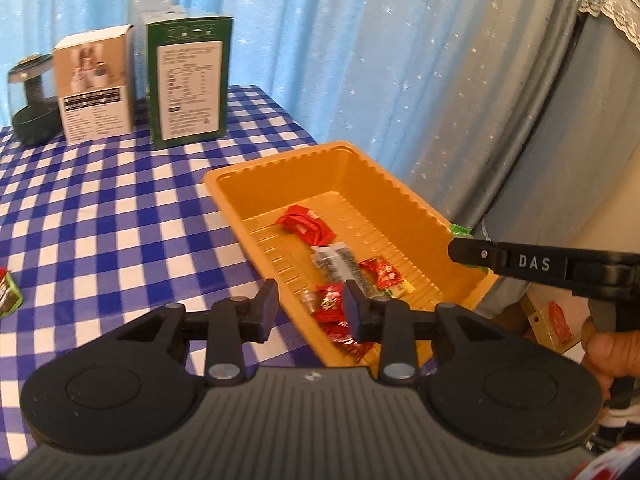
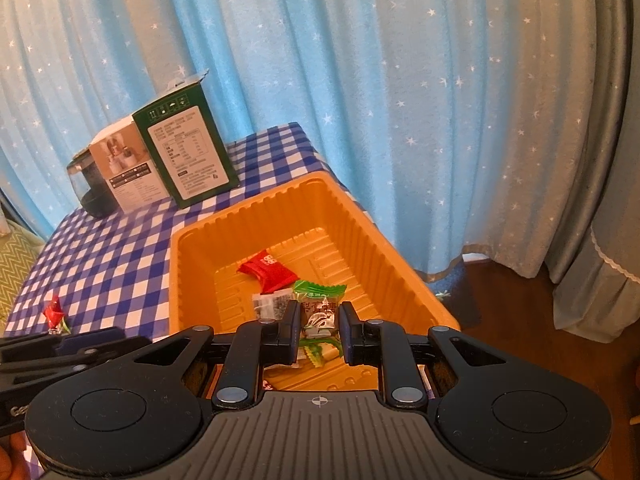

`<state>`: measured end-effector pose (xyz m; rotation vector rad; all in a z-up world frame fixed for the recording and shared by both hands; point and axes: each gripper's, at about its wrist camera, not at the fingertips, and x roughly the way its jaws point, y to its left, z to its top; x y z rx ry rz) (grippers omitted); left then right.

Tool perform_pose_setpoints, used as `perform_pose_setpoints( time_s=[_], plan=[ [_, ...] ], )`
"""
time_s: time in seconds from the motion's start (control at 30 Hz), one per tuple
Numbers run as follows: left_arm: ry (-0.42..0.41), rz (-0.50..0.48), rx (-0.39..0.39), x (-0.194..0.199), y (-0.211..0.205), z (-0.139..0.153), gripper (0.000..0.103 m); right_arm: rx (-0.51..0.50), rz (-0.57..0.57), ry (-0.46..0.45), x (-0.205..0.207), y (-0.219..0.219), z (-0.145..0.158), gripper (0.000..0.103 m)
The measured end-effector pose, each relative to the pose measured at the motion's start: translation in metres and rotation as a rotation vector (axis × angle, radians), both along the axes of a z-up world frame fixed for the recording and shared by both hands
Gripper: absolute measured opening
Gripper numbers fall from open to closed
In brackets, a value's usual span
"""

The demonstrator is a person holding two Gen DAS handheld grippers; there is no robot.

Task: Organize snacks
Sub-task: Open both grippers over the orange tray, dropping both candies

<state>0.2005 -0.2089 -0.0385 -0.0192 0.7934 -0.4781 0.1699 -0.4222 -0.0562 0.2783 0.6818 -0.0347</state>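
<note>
Green-wrapped snack (image 2: 319, 316) pinched in right tongs (image 2: 319, 330) above orange tray (image 2: 404, 256).

The tabletop (image 1: 100, 208) lies bare across its middle, left of the tray (image 1: 256, 184). Two boxes (image 1: 186, 80) and a dark jar (image 1: 32, 104) stand along the far edge. The tray's far half is free, with wrappers (image 1: 306, 224) crowding the near part. The right hand-held gripper (image 1: 454, 248) reaches over its right rim, and the curtain (image 1: 400, 60) hangs close behind.
</note>
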Motion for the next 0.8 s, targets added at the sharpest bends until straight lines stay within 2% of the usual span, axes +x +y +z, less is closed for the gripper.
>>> perform_pose_setpoints(
  time_s=[0.2,0.33,0.37,0.47,0.8],
  plan=[
    [0.009,0.024,-0.004,-0.008,0.013,0.0,0.036,0.064,0.041,0.0,0.009,0.002,-0.001,0.021],
    [0.005,0.04,-0.006,-0.015,0.022,0.002,0.047,0.104,0.026,-0.01,0.007,-0.001,0.002,0.024],
    [0.005,0.043,-0.007,-0.018,0.023,0.003,0.047,0.107,0.018,-0.013,0.006,-0.002,0.003,0.028],
    [0.001,0.055,-0.013,-0.026,0.03,0.006,0.05,0.124,-0.012,-0.019,-0.004,-0.005,0.007,0.036],
    [-0.023,0.103,-0.025,-0.058,0.064,0.024,0.059,0.142,-0.011,-0.03,-0.046,0.017,0.023,0.039]
  ],
)
